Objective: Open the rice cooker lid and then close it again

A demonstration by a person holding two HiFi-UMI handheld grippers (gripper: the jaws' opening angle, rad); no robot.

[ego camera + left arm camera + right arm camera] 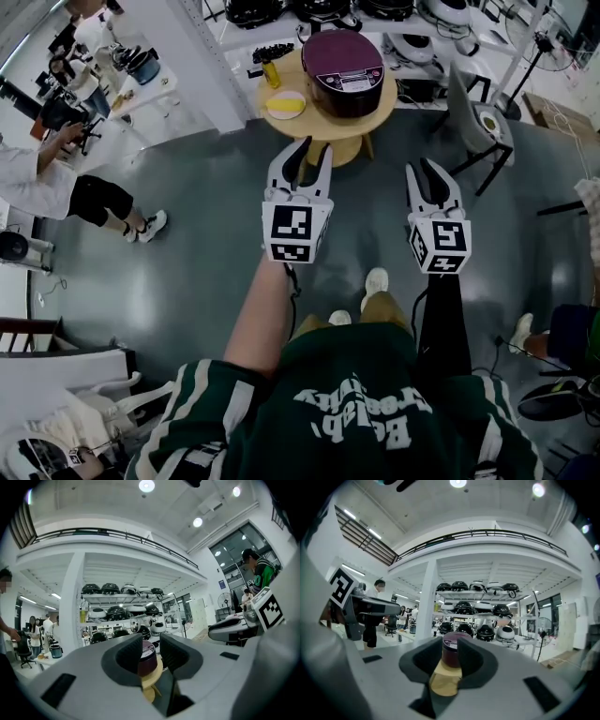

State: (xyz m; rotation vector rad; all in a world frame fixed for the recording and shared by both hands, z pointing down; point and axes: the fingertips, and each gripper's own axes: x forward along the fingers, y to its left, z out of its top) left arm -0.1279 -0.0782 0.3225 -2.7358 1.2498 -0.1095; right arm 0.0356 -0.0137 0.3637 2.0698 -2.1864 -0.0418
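Past the wearer's green top [375, 394], left gripper [311, 157] and right gripper [427, 178] are empty, jaws slightly apart, well short of the lid-shut maroon rice cooker [345, 70] on the round wooden table [323, 131]: approach step, next probably close in on the lid.

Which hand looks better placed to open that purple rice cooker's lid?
Left, probably. The left tool reaches nearer the rice cooker on the round table; the right tool sits farther back and off to the side. Both are open, empty and not yet there.
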